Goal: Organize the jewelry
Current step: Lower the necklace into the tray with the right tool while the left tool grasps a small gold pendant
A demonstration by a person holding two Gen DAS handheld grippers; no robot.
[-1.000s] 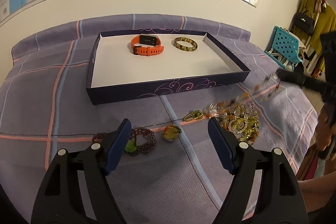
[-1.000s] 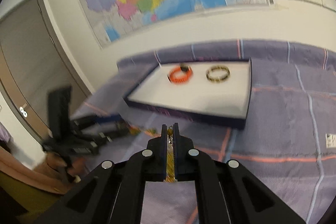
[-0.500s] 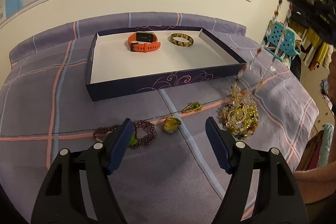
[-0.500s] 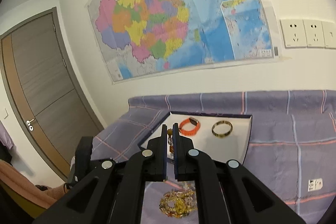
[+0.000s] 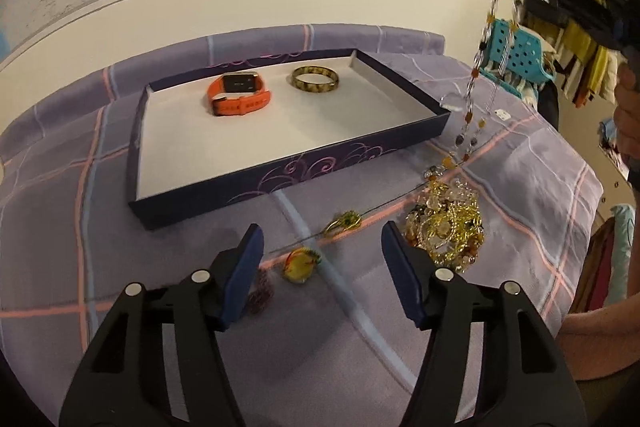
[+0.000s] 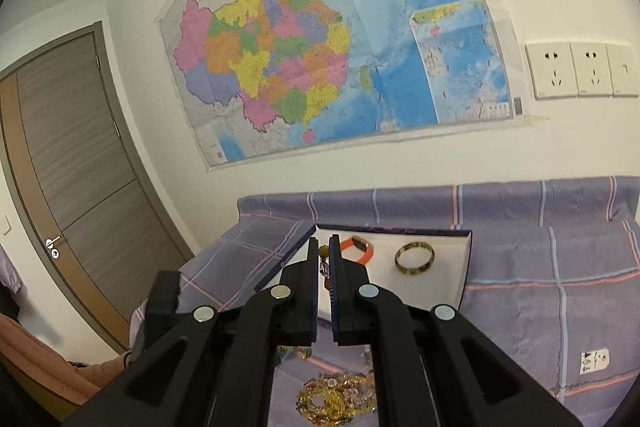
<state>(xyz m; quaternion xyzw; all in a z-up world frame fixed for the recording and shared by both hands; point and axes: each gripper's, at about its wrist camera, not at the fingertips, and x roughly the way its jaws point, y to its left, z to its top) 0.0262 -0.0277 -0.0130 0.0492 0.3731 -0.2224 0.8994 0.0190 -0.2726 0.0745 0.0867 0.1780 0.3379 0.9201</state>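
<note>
A dark blue tray (image 5: 280, 173) with a white floor holds an orange watch (image 5: 239, 94) and a mottled bangle (image 5: 315, 78); both also show in the right wrist view, the watch (image 6: 362, 251) and the bangle (image 6: 414, 257). My right gripper (image 6: 323, 261) is shut on a beaded necklace (image 5: 476, 67) and holds it high; the strand hangs down to a gold bead pile (image 5: 444, 227) on the bed. My left gripper (image 5: 322, 247) is open and empty, low over a yellow-green ring (image 5: 301, 263), a small green brooch (image 5: 343, 221) and a purple bracelet (image 5: 261, 293).
A purple plaid sheet (image 5: 520, 167) covers the bed. A wall map (image 6: 320, 39) and sockets (image 6: 580, 69) are behind it. A door (image 6: 68, 167) stands at the left. A teal chair (image 5: 516, 59) and hanging clothes are beyond the bed's right edge.
My right gripper has risen, pulling the necklace strand up from the bead pile. My left gripper has edged forward and right over the small pieces.
</note>
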